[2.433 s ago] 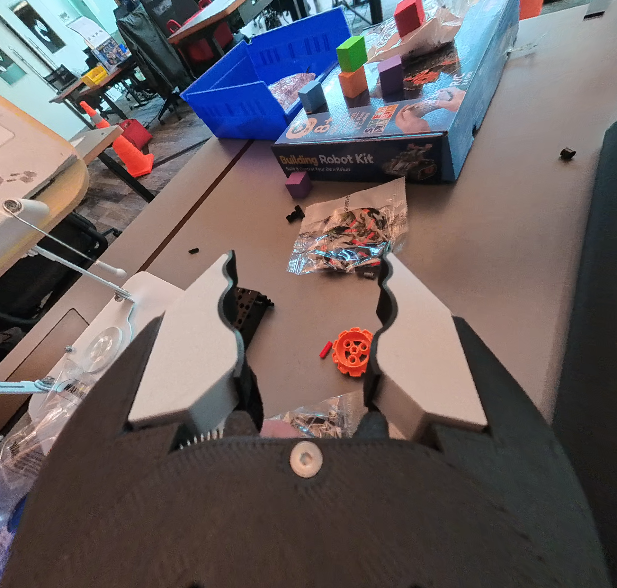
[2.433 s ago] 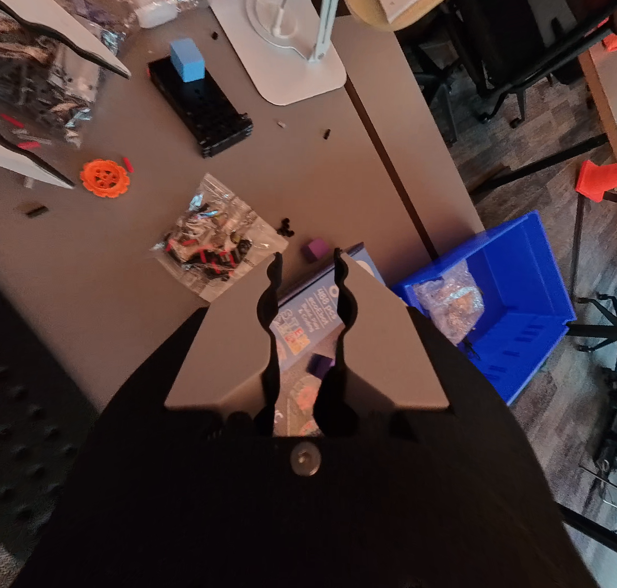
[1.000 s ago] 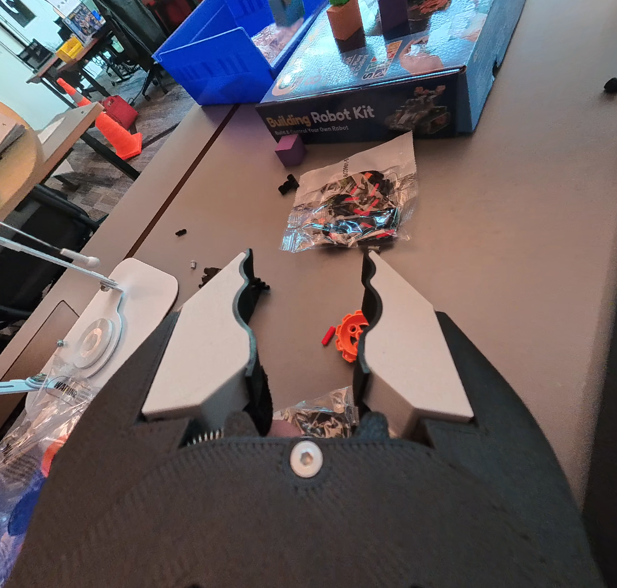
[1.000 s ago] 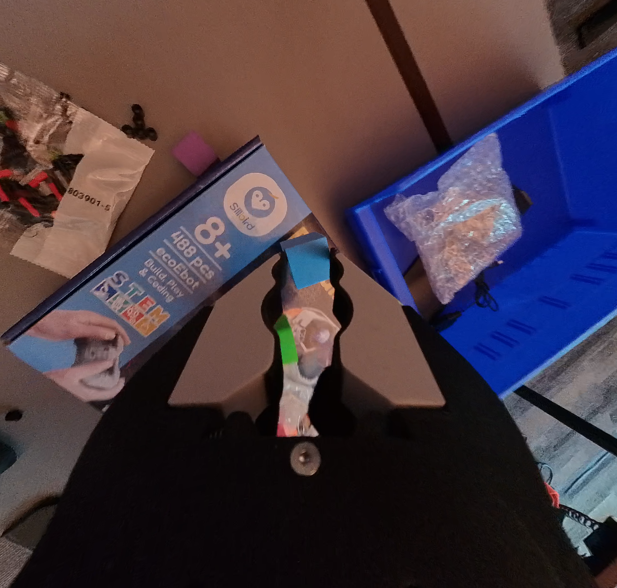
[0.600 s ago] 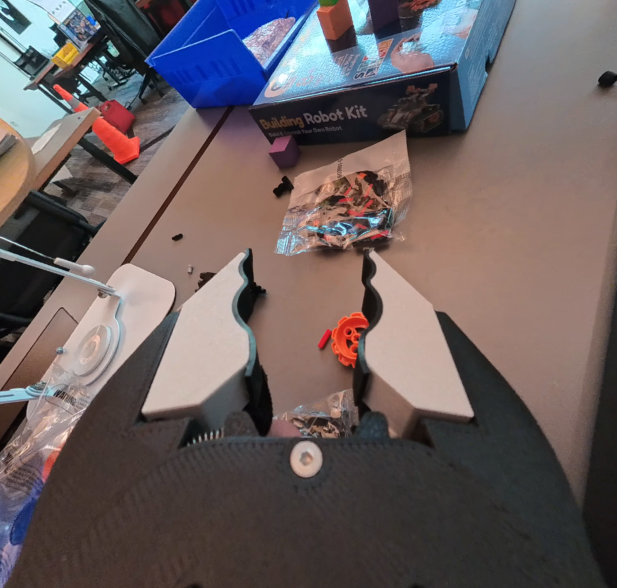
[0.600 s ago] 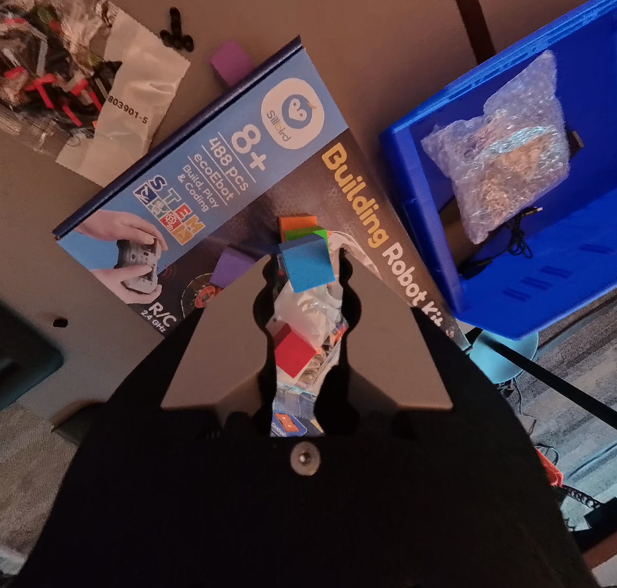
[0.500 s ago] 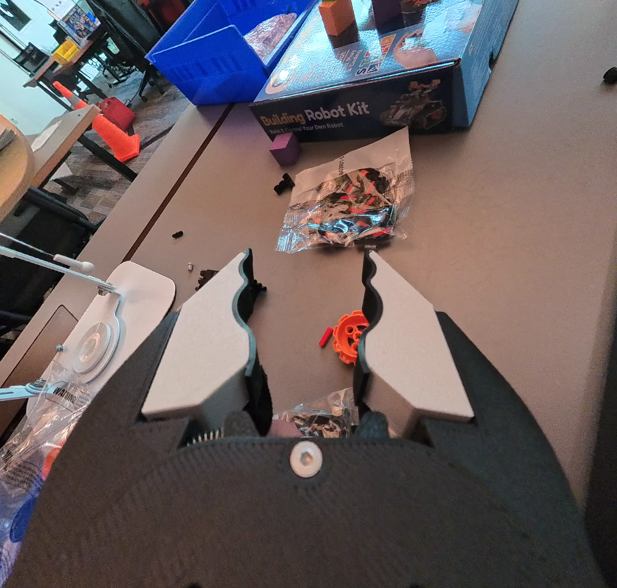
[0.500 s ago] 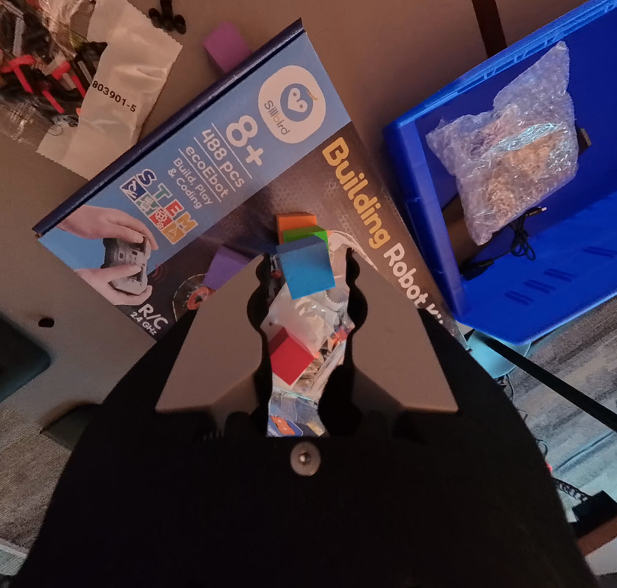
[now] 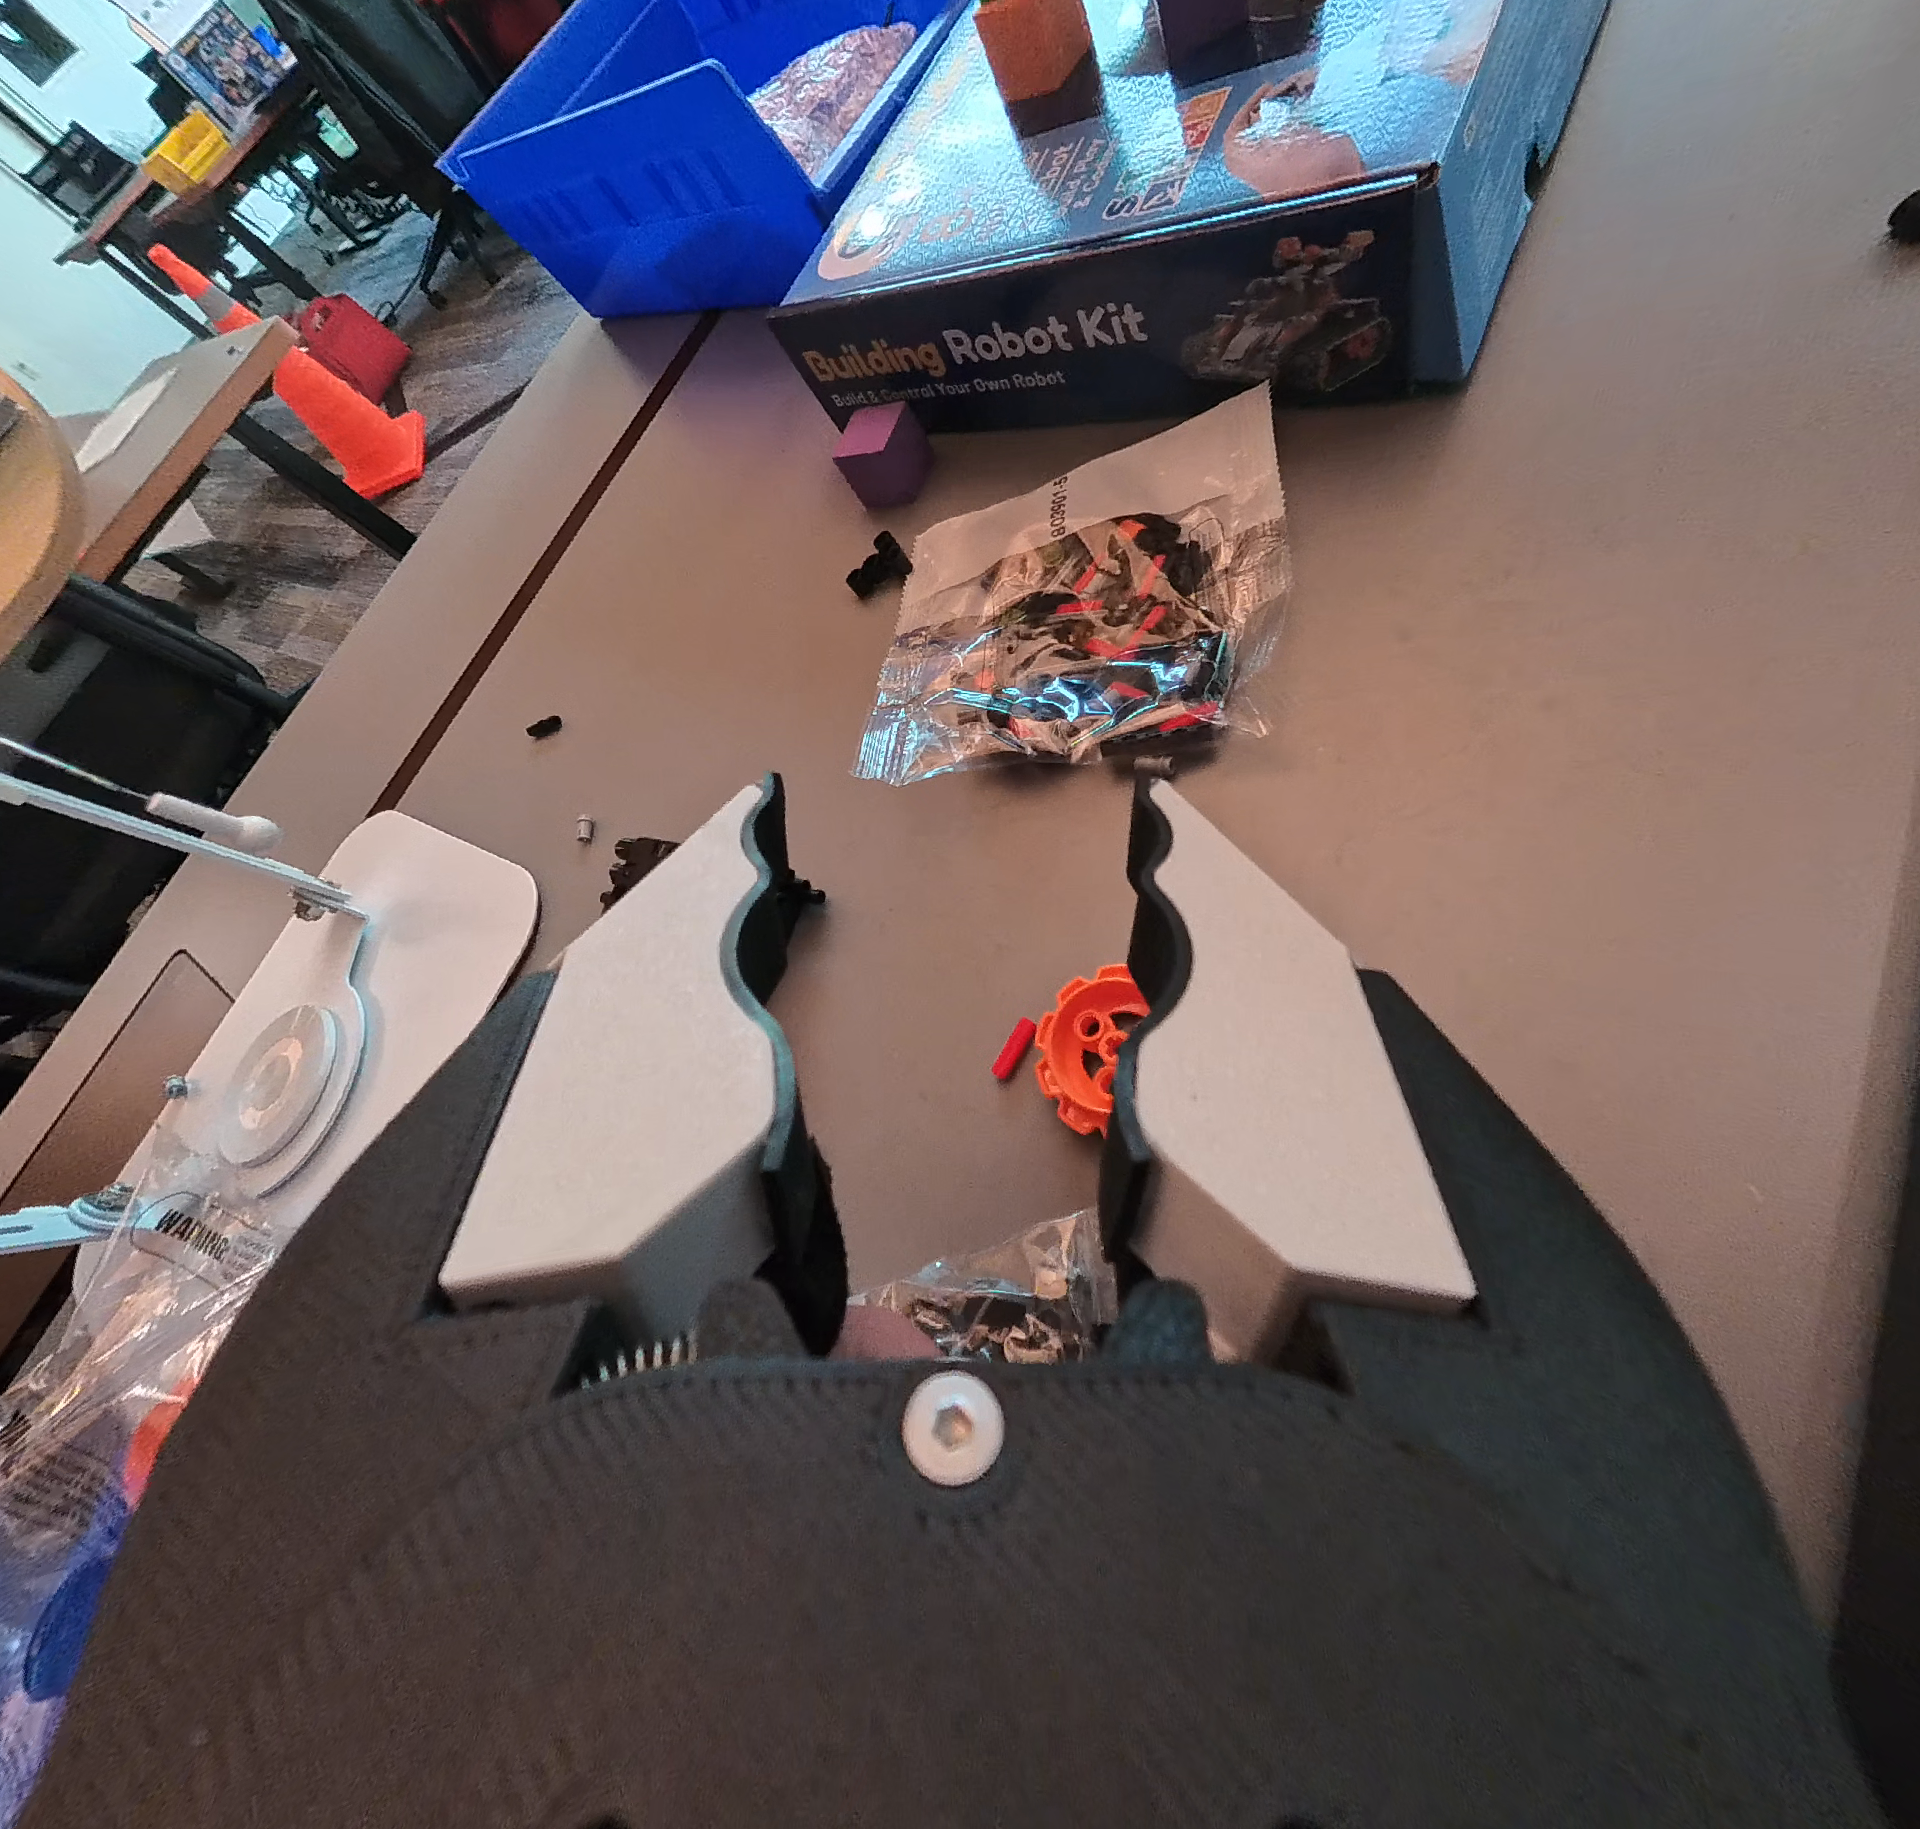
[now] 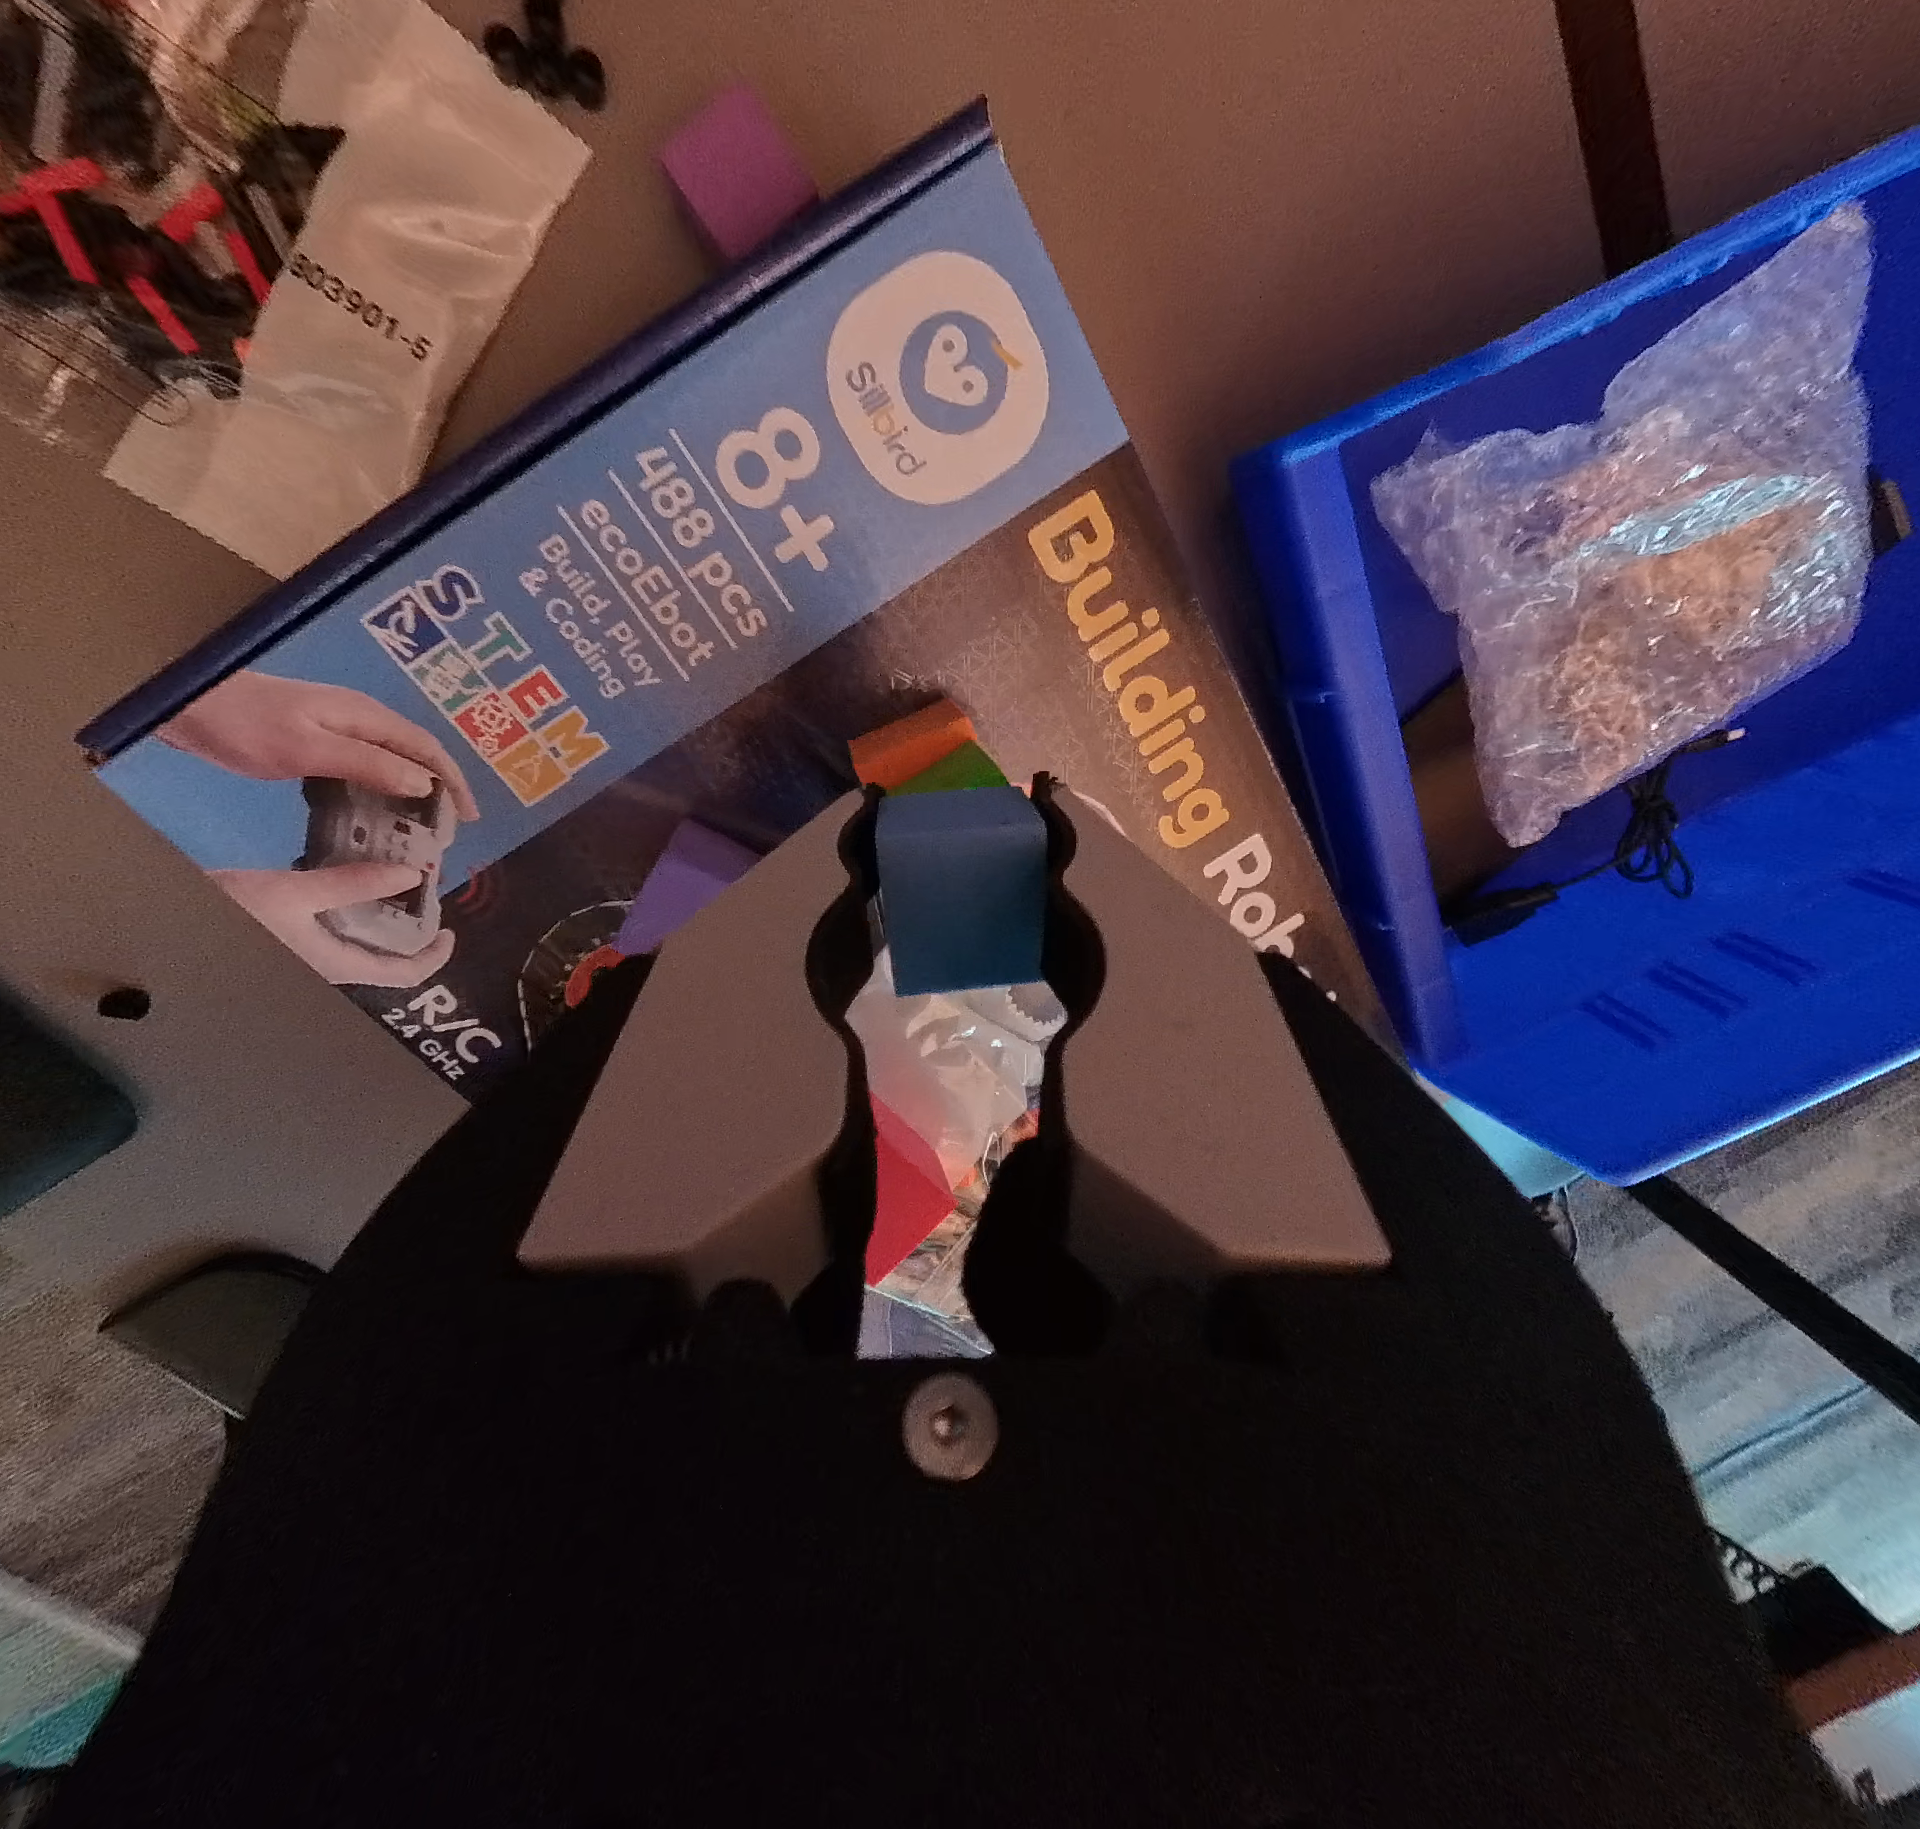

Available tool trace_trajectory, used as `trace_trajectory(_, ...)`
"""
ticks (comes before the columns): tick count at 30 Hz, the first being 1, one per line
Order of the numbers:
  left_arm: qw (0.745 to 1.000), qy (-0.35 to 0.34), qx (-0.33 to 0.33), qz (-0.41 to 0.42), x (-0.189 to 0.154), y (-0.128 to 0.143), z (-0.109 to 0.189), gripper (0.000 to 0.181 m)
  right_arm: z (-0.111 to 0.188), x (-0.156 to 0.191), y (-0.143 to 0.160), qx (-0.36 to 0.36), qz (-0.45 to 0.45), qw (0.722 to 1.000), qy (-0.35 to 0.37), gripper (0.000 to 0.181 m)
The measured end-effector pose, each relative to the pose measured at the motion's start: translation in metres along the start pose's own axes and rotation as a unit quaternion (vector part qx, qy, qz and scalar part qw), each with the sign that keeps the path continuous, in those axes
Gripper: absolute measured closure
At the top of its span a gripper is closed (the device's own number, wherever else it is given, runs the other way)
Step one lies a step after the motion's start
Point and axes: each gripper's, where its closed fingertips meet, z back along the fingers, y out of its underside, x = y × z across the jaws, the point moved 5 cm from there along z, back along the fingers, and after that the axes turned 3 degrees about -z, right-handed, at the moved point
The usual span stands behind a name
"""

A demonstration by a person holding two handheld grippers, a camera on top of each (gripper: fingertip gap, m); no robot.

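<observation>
My right gripper (image 10: 958,792) is shut on a blue cube (image 10: 961,886) and holds it right over a green cube (image 10: 951,771) that sits on an orange cube (image 10: 904,740), on the lid of a blue kit box (image 10: 623,532). A purple cube (image 10: 686,880) and a red cube (image 10: 904,1197) also sit on the lid. My left gripper (image 9: 956,787) is open and empty, low over the table, with an orange gear (image 9: 1086,1052) and a red pin (image 9: 1013,1062) by its right finger. The green-on-orange stack (image 9: 1029,13) shows far off in the left wrist view.
A clear bag of small parts (image 9: 1081,626) and a loose purple cube (image 9: 881,439) lie in front of the box (image 9: 1143,345). A blue bin (image 10: 1340,740) with a bubble-wrap bag (image 10: 1662,584) stands beside the box. A white lamp base (image 9: 343,1000) is at the left. About 30 cm separates my left fingertips from my right. My left tips are roughly 6 cm from the orange gear (image 9: 1086,1052).
My right gripper took hold of the blue cube, carried it over the box lid and now holds it lower, above the green-on-orange stack. My left gripper narrowed slightly and barely moved.
</observation>
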Motion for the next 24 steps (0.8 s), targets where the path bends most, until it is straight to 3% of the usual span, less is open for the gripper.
trace_trajectory(6,1.0,0.004,0.005,-0.001,-0.001,0.002,0.0,0.117,-0.002,-0.001,0.003,-0.007,-0.011,1.0,-0.013,0.146)
trace_trajectory(12,1.0,0.004,0.009,-0.005,-0.002,0.003,0.0,0.116,-0.008,-0.003,0.005,0.018,0.013,1.0,-0.018,0.151)
trace_trajectory(19,1.0,0.004,0.008,-0.001,-0.001,0.002,0.002,0.116,0.002,-0.001,-0.008,0.0,0.026,1.0,-0.015,0.151)
trace_trajectory(24,1.0,0.004,0.007,-0.001,0.0,0.002,0.004,0.116,-0.011,-0.001,0.0,0.019,0.009,0.999,-0.03,0.15)
